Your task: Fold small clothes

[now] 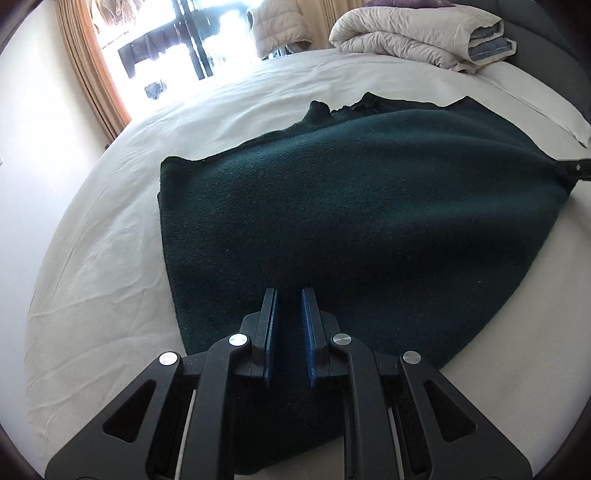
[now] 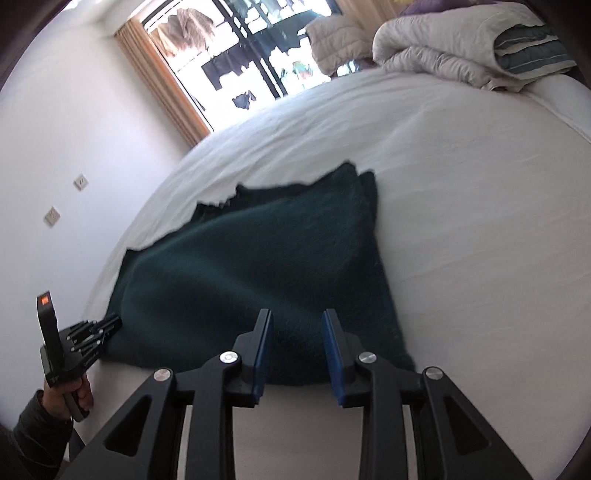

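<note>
A dark green knitted sweater lies on a white bed sheet, folded in on itself, collar at the far edge. My left gripper has its blue pads closed on the sweater's near edge, cloth between them. In the right wrist view the sweater also shows, with my left gripper gripping its left corner. My right gripper has its jaws apart around the near edge of the sweater; cloth runs between the fingers. In the left wrist view my right gripper shows at the sweater's right corner.
A rolled grey duvet lies at the far right of the bed, also in the right wrist view. A bright window with orange curtains is beyond the bed. A white wall with sockets is at left.
</note>
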`<state>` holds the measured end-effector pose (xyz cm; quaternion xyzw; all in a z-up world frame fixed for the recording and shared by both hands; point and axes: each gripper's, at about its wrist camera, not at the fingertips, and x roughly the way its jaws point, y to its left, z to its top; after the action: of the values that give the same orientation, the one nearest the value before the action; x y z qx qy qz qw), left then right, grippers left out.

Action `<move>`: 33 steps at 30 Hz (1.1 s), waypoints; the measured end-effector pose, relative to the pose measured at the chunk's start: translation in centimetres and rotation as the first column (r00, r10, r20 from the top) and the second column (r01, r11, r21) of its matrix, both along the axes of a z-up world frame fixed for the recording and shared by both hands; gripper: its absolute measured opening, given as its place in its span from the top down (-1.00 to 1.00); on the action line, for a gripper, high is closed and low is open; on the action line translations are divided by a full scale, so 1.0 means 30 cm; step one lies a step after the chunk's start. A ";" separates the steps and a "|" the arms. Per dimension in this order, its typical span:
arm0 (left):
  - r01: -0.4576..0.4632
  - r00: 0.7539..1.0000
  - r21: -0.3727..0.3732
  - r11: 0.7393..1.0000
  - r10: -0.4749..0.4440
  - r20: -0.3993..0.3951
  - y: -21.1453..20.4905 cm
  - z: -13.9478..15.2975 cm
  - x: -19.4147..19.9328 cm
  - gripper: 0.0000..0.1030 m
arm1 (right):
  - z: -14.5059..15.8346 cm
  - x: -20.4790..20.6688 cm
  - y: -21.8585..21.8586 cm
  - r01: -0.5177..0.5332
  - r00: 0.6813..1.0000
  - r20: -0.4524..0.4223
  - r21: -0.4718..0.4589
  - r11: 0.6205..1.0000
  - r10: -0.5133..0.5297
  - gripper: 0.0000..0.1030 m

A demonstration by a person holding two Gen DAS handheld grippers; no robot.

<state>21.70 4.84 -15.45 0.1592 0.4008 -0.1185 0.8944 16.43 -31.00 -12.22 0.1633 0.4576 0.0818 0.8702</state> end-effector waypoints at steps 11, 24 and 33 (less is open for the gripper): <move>0.038 0.999 0.161 0.986 -0.041 0.016 0.051 -0.001 -0.082 0.75 | 0.040 -0.123 -0.049 0.038 0.996 0.082 -0.066 0.997 -0.033 0.63; 0.080 0.995 0.056 0.995 -0.083 0.059 -0.208 0.062 0.051 0.75 | 0.040 0.431 0.223 -0.164 0.986 -0.045 -0.084 0.983 0.161 0.45; 0.054 0.998 0.019 0.998 -0.055 0.031 -0.131 -0.014 0.016 0.74 | -0.056 0.601 0.112 0.027 0.998 -0.043 -0.214 0.976 -0.037 1.00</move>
<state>22.17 0.90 -15.88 0.1800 0.3830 -0.1367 0.8957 34.48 -27.65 -13.91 0.0784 0.4812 0.0142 0.8730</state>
